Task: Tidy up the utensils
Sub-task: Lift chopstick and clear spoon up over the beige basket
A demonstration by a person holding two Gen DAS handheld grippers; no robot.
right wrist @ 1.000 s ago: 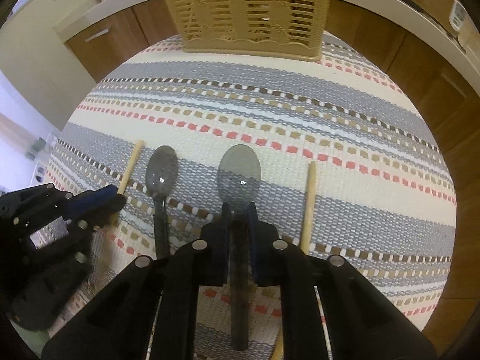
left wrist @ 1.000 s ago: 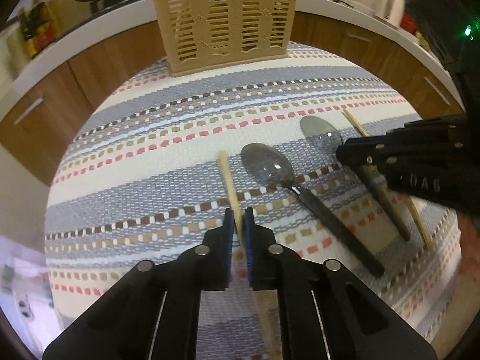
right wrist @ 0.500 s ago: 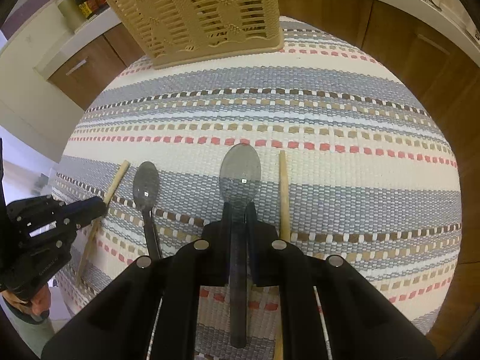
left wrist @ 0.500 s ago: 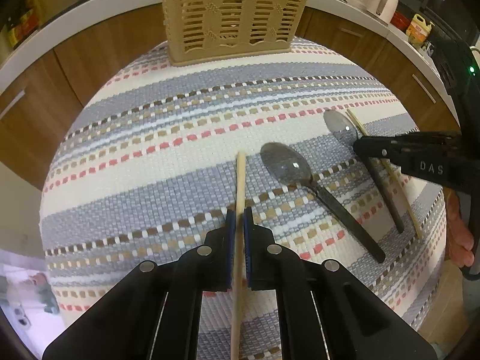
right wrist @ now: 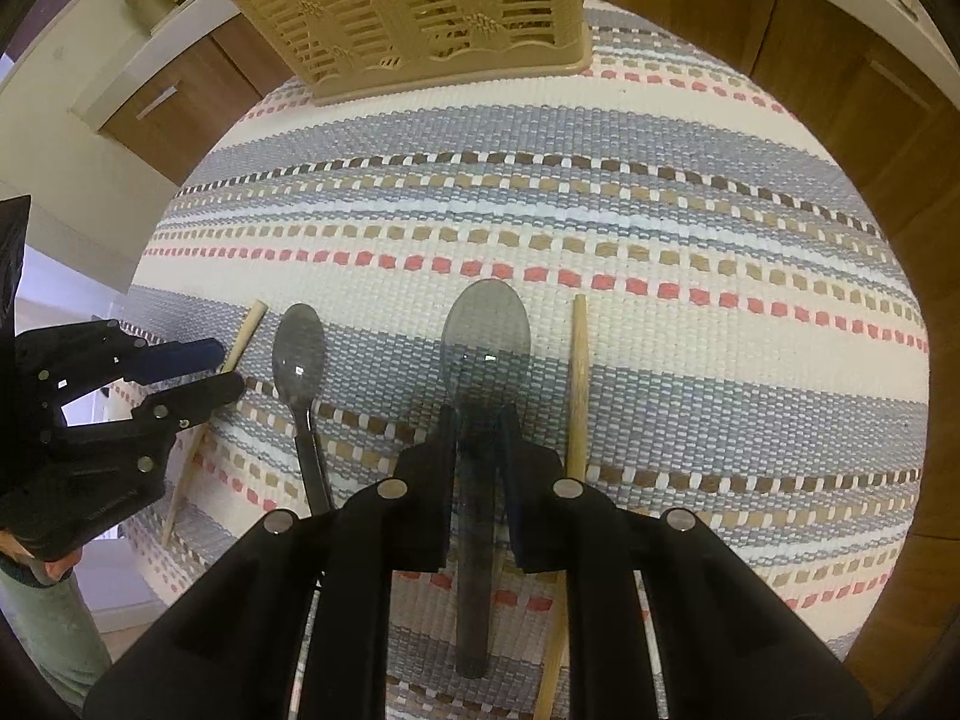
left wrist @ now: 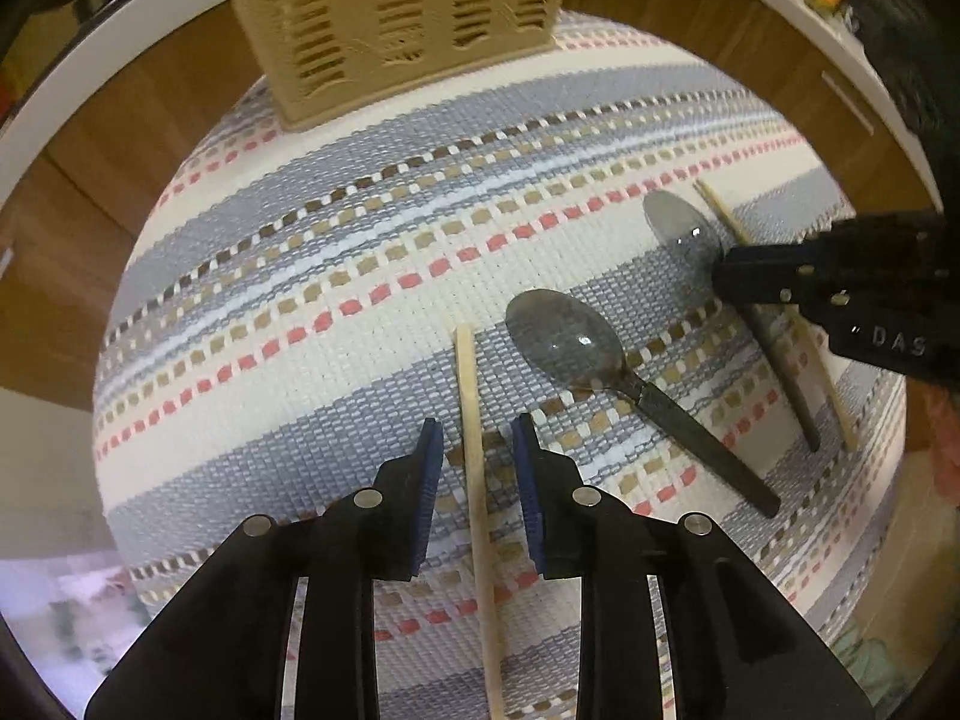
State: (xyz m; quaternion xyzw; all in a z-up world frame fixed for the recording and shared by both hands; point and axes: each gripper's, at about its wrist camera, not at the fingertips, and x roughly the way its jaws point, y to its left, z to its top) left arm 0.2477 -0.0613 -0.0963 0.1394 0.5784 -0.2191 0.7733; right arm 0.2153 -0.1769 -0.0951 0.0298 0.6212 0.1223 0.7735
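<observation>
Two spoons and two chopsticks flat on the striped mat (left wrist: 312, 324), basket (left wrist: 390, 18) at its far edge. Left gripper (left wrist: 477, 441) jaws apart astride a chopstick (left wrist: 474, 450). Right gripper (right wrist: 480, 426) parted around the larger spoon (right wrist: 483, 348), not clamped.

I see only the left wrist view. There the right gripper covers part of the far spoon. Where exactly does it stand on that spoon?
Observer: In the right wrist view the right gripper straddles the right spoon just behind its bowl; the handle runs back between the fingers.
Operator: Is it shut on the spoon?
Observer: I cannot tell. The fingers stand close on both sides of the neck, but contact does not show.
Operator: What lies beside that spoon?
Observer: A chopstick lies parallel on its right, apart from it, and passes behind the right finger.
</observation>
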